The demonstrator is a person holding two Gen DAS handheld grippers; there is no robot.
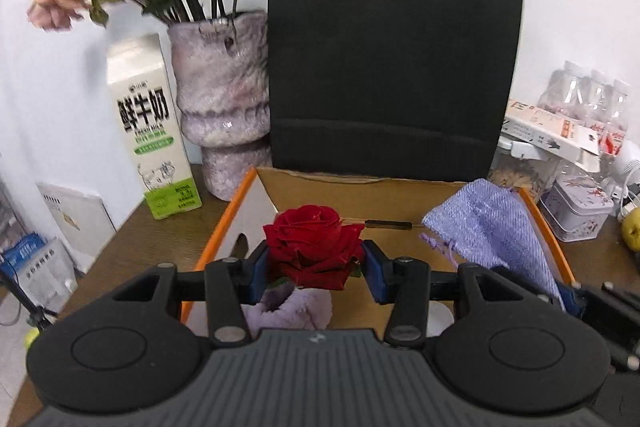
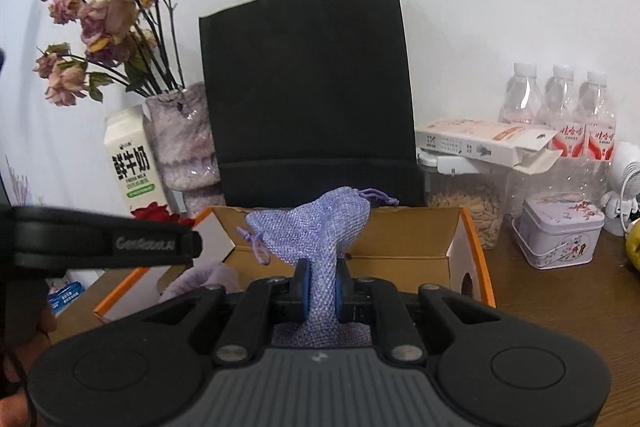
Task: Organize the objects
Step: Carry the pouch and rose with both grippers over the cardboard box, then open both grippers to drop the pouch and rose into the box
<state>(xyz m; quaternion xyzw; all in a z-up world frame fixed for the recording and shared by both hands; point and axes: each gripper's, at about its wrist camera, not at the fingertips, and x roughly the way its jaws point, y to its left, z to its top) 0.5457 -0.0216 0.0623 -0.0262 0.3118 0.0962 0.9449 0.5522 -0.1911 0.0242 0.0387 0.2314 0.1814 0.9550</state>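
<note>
My left gripper is shut on a red rose, held over the open cardboard box with orange edges. A lilac fluffy cloth lies in the box under the rose. My right gripper is shut on a purple woven drawstring pouch, also above the box. In the left wrist view the pouch hangs at the box's right side. In the right wrist view the left gripper's body crosses at the left, with the rose behind it.
A black paper bag stands behind the box. Left of it are a mottled vase with dried flowers and a milk carton. At the right are a lilac tin, a jar of seeds, water bottles, a flat carton.
</note>
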